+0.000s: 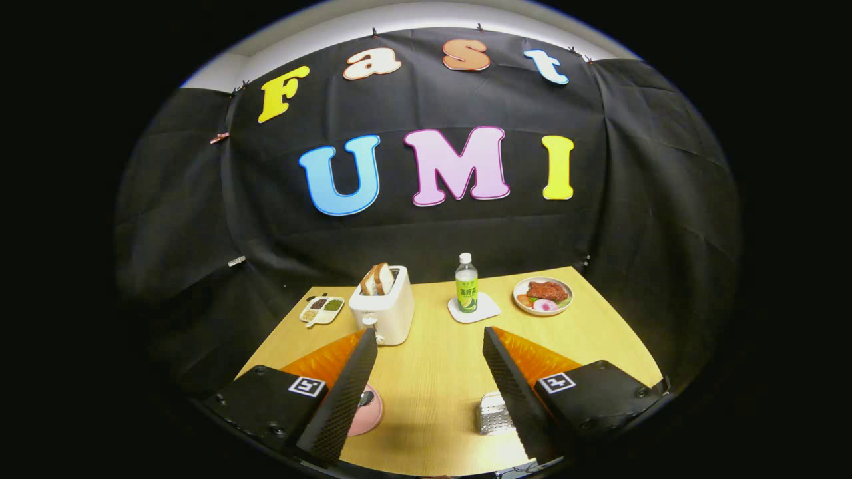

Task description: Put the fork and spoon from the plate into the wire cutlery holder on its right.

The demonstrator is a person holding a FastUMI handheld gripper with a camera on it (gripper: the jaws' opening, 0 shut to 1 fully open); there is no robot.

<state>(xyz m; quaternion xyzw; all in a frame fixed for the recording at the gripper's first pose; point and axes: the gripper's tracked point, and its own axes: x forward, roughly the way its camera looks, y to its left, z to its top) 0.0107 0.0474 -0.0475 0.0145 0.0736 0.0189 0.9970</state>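
The gripper [429, 346] hovers wide open and empty between pink plate [368, 410] and wire cutlery holder [493, 412], seemingly poised to descend.

Bench [439, 372]: pale wood-grain top, smooth, slight sheen. Toaster [385, 307]: glossy white plastic shell; cutlery holder [494, 412]: bright perforated metal. Tool [429, 382], spread open and gripping nothing: fingers [346, 392] faced with rough, ribbed matt pads.

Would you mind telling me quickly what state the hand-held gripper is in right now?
Hand-held gripper: open, fingers spread wide, holding nothing; bare wooden table lies between them, with the pink plate and the wire cutlery holder low beside the fingers.
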